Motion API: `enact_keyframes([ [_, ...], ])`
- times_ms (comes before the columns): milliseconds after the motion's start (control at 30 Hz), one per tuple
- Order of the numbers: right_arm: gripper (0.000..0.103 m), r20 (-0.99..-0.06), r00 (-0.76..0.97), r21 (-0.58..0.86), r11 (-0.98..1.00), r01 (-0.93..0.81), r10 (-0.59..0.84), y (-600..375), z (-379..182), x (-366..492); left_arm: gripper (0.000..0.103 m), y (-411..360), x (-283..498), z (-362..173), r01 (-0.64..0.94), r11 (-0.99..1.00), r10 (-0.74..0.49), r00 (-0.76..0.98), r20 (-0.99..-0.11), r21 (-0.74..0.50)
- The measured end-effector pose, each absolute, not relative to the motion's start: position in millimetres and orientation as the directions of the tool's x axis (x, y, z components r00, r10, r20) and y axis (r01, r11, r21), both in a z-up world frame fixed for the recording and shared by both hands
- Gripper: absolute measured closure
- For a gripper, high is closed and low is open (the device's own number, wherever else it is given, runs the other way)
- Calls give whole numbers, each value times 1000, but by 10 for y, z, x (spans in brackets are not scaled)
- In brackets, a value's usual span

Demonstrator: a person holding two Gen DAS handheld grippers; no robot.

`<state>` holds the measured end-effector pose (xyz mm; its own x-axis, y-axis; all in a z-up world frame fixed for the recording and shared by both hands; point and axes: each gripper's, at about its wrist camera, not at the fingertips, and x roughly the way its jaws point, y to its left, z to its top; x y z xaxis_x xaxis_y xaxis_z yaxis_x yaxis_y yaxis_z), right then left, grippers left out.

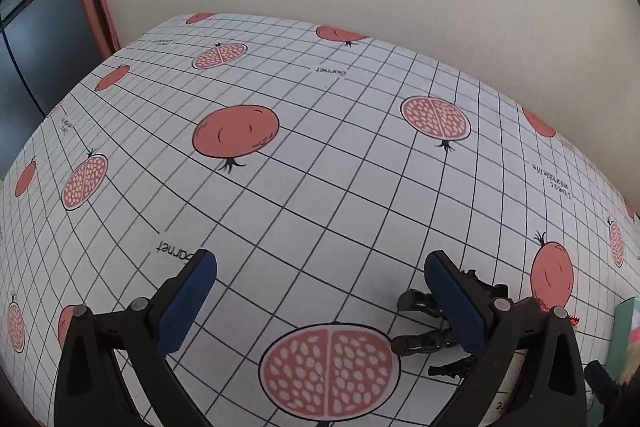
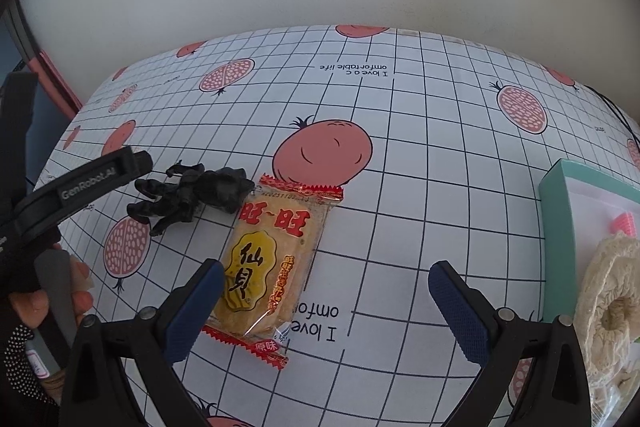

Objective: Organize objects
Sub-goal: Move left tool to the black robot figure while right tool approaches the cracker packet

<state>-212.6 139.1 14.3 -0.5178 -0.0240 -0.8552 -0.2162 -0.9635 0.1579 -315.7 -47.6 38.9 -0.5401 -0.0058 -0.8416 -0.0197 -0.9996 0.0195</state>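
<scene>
A yellow rice-cracker packet [image 2: 272,251] with red ends lies flat on the tablecloth, partly under my right gripper's left finger. My right gripper [image 2: 326,267] hovers open over it, holding nothing. A black toy figure [image 2: 192,195] lies just left of the packet's far end. In the left wrist view the same black toy figure [image 1: 424,323] sits behind the right finger of my left gripper [image 1: 320,257], which is open and empty above the cloth. One of the left gripper's fingers [image 2: 100,175] reaches in beside the toy.
A teal box [image 2: 558,227] at the right holds a cream lace piece [image 2: 612,295] and a small pink item [image 2: 624,223]; its edge [image 1: 628,327] shows in the left view. A hand [image 2: 40,303] grips the left tool. A wall borders the gridded pomegranate tablecloth [image 2: 440,187].
</scene>
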Motion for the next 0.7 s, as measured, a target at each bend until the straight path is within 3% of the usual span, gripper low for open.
enact_keyframes([
  [267,0,-857,-515,132,-967,-216,-2,1358,159,-2106,0,-415,-3031,379,-59,-997,-12,-475,-880,45],
  [467,0,-863,-505,118,-963,-240,20,1432,165,-2107,0,-291,-2890,409,-175,-979,-24,-413,-911,105],
  [700,0,-871,-490,120,-949,-292,41,1591,186,-2066,0,-290,-2824,609,-223,-972,23,-417,-909,78],
])
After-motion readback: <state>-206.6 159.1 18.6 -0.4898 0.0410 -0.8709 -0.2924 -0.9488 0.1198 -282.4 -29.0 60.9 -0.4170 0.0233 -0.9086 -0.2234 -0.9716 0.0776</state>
